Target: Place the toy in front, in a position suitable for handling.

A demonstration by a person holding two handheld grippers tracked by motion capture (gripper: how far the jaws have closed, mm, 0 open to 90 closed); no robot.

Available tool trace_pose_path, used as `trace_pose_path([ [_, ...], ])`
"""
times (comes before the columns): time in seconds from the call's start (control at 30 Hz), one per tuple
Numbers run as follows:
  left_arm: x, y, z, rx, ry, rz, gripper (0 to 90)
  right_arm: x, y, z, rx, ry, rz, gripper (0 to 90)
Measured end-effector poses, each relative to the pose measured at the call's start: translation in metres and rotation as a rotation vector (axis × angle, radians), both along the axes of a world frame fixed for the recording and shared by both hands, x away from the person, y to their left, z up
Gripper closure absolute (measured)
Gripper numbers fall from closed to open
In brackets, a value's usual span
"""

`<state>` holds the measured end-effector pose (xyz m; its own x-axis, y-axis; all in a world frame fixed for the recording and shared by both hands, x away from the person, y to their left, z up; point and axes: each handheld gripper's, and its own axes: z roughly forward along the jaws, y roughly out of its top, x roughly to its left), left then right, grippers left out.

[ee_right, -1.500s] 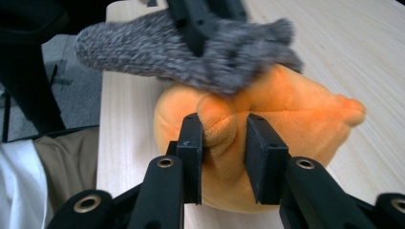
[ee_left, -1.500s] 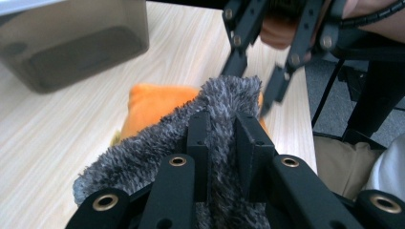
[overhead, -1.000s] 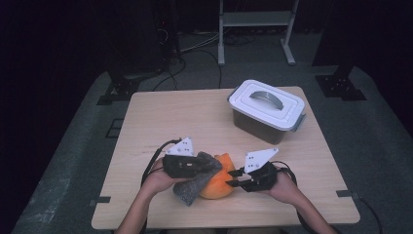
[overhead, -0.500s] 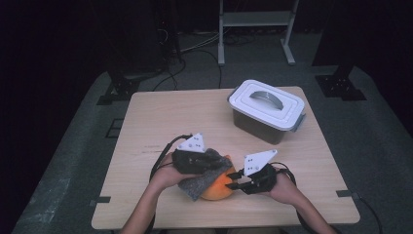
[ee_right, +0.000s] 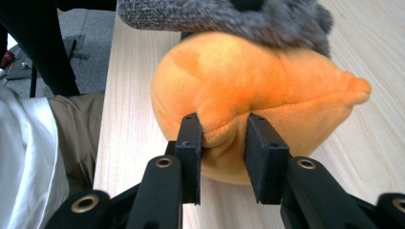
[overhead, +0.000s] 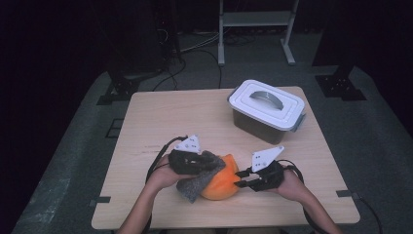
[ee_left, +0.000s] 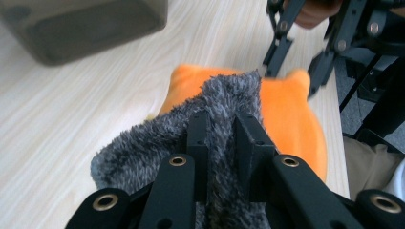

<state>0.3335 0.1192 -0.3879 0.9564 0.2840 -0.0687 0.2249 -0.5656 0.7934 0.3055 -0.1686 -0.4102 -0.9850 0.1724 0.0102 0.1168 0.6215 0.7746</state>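
Note:
An orange plush toy [overhead: 221, 183] [ee_left: 291, 114] [ee_right: 248, 90] lies near the table's front edge. A grey fuzzy cloth [overhead: 197, 179] [ee_left: 162, 143] [ee_right: 224, 16] is draped over its left and top side. My left gripper [overhead: 207, 163] [ee_left: 222, 138] is shut on a fold of that cloth and holds it against the toy. From the right, my right gripper [overhead: 241, 179] [ee_right: 223, 136] is shut on a pinched bulge of the toy's plush. In the left gripper view the right gripper [ee_left: 291, 57] shows beyond the toy.
A dark plastic box with a white handled lid [overhead: 267, 110] [ee_left: 86, 26] stands closed at the table's back right. Bare light wood tabletop [overhead: 165, 122] stretches to the left and back. A person's trousers and white garment [ee_right: 43, 143] sit just past the front edge.
My left gripper has carried the grey cloth rightward and up over the orange toy, then drifted slightly back. The right gripper has kept its hold on the toy without moving.

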Motion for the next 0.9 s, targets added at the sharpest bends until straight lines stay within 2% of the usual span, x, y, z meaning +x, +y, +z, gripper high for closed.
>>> trace_pose_path([
  [0.17, -0.001, 0.015, -0.008, 0.006, 0.017, 0.029, 77.2, 0.001, -0.002, -0.001, -0.001, 0.013, 0.010, 67.0],
  [0.27, -0.001, 0.017, -0.010, -0.006, 0.026, 0.022, 77.2, 0.002, -0.004, -0.002, 0.001, 0.029, 0.018, 65.7],
  [0.3, -0.002, 0.016, -0.011, -0.008, 0.027, 0.018, 77.2, 0.002, -0.004, -0.003, -0.006, 0.044, 0.032, 61.6],
  [0.33, -0.002, 0.015, -0.011, -0.004, 0.022, 0.014, 77.2, 0.002, -0.004, -0.003, -0.006, 0.044, 0.032, 61.6],
  [0.37, -0.003, 0.013, -0.011, -0.002, 0.019, 0.010, 77.2, 0.002, -0.004, -0.003, -0.001, 0.072, 0.033, 53.7],
  [0.4, -0.003, 0.012, -0.011, -0.004, 0.019, 0.010, 77.2, 0.002, -0.004, -0.003, -0.001, 0.072, 0.033, 53.7],
  [0.43, -0.004, 0.011, -0.012, -0.002, 0.015, 0.010, 77.2, 0.002, -0.005, -0.001, -0.017, 0.073, 0.042, 44.7],
  [0.53, -0.007, 0.009, -0.013, -0.005, 0.005, -0.007, 77.3, 0.002, -0.008, 0.002, -0.002, 0.096, 0.036, 40.4],
  [0.6, -0.009, 0.007, -0.014, -0.013, 0.004, -0.027, 77.2, 0.004, -0.011, 0.005, 0.023, 0.088, 0.023, 37.9],
  [0.67, -0.013, 0.001, -0.014, -0.015, 0.000, -0.050, 77.3, 0.006, -0.012, 0.008, 0.065, 0.090, -0.016, 37.7],
  [0.73, -0.014, -0.001, -0.014, -0.015, 0.002, -0.058, 77.3, 0.006, -0.011, 0.008, 0.063, 0.083, -0.028, 38.2],
  [0.83, -0.020, -0.006, -0.012, 0.006, -0.007, -0.084, 77.2, 0.006, -0.007, 0.007, 0.055, 0.030, -0.062, 44.1],
  [0.9, -0.022, -0.007, -0.011, 0.010, -0.005, -0.090, 77.2, 0.005, -0.006, 0.006, 0.057, 0.033, -0.065, 49.0],
])
